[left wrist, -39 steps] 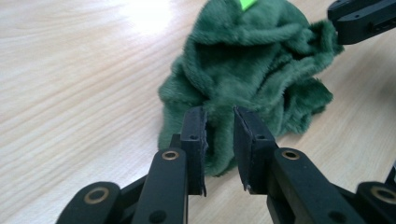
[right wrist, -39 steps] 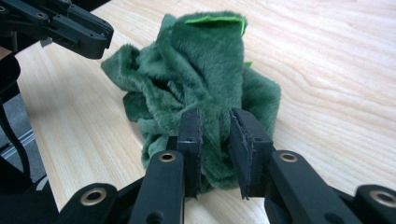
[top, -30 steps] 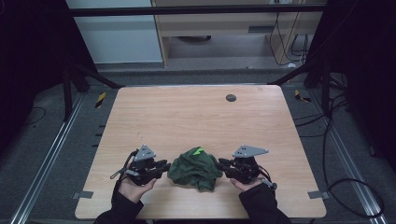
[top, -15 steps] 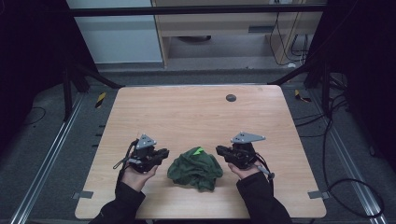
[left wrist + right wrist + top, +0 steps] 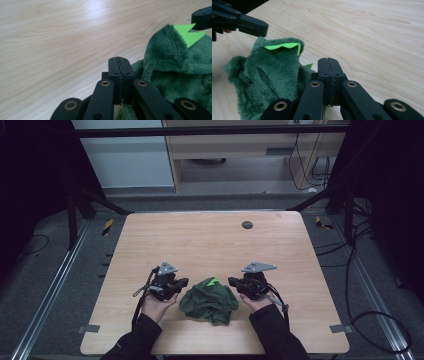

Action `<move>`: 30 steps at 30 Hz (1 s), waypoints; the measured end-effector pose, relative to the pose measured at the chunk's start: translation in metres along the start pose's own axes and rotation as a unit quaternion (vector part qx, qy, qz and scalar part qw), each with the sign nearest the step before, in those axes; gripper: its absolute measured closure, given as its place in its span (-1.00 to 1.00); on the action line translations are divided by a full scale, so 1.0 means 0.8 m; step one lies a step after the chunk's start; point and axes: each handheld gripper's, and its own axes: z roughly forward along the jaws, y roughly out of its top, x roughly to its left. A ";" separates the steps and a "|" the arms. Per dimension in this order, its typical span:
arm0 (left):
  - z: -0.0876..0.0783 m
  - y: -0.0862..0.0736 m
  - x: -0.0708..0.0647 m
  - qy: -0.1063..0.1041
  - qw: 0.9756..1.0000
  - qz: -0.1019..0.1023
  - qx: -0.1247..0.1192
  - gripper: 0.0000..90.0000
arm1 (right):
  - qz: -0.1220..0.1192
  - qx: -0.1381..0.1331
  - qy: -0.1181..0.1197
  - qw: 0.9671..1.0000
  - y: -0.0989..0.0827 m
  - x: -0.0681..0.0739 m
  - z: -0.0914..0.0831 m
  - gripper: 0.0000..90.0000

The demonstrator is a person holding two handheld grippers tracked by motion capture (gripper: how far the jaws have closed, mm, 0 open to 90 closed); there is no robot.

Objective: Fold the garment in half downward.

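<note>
The left tongs (image 5: 182, 282) are sitting at the lower left of centre in the high view, jaws pressed fully together with nothing between them, as the left gripper view shows. Just beside them, the crumpled green plush cloth (image 5: 209, 299) with a bright green tag (image 5: 212, 281) is lying on the tabletop (image 5: 210, 245) in the lower middle. The right tongs (image 5: 234, 281), lower right of centre, are likewise clamped together on nothing. A dark round spot (image 5: 247, 224) is sitting at the upper middle.
</note>
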 end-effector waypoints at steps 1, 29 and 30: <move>0.002 0.000 -0.001 -0.002 1.000 0.001 0.002 1.00 | -0.001 0.004 0.002 1.000 -0.001 0.001 0.002 1.00; -0.033 -0.014 -0.034 -0.076 0.996 0.045 -0.008 0.99 | -0.024 0.007 0.060 0.998 -0.008 0.037 -0.010 1.00; -0.035 -0.016 -0.036 -0.077 0.996 0.048 -0.008 0.99 | -0.024 0.008 0.062 0.998 -0.010 0.038 -0.012 1.00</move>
